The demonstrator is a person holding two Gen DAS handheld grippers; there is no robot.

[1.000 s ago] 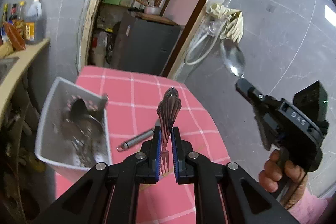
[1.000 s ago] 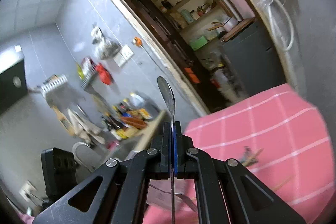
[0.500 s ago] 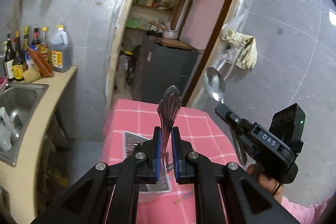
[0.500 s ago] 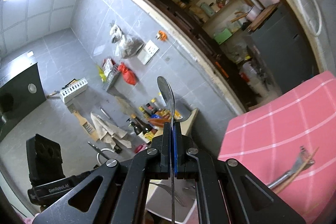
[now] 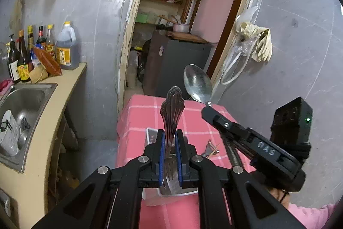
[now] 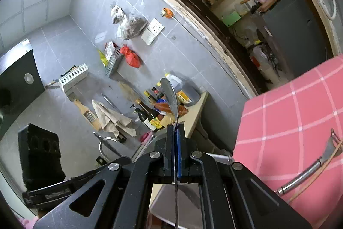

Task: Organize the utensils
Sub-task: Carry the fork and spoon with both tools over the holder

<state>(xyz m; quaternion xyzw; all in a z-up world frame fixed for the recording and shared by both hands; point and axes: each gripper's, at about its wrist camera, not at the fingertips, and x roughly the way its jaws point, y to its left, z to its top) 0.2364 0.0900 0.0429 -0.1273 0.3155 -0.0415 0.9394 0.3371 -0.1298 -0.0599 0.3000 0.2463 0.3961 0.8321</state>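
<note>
Left wrist view: the left gripper is clamped on a fork, ornate fluted handle up, tines hidden between blue pads. It masks most of the grey utensil bin on the pink checked tablecloth. Alongside, the right gripper carries a shiny spoon.

Right wrist view: closed jaws pinch the spoon edge-on, a thin sliver. A steel peeler lies partly cut off.
</note>
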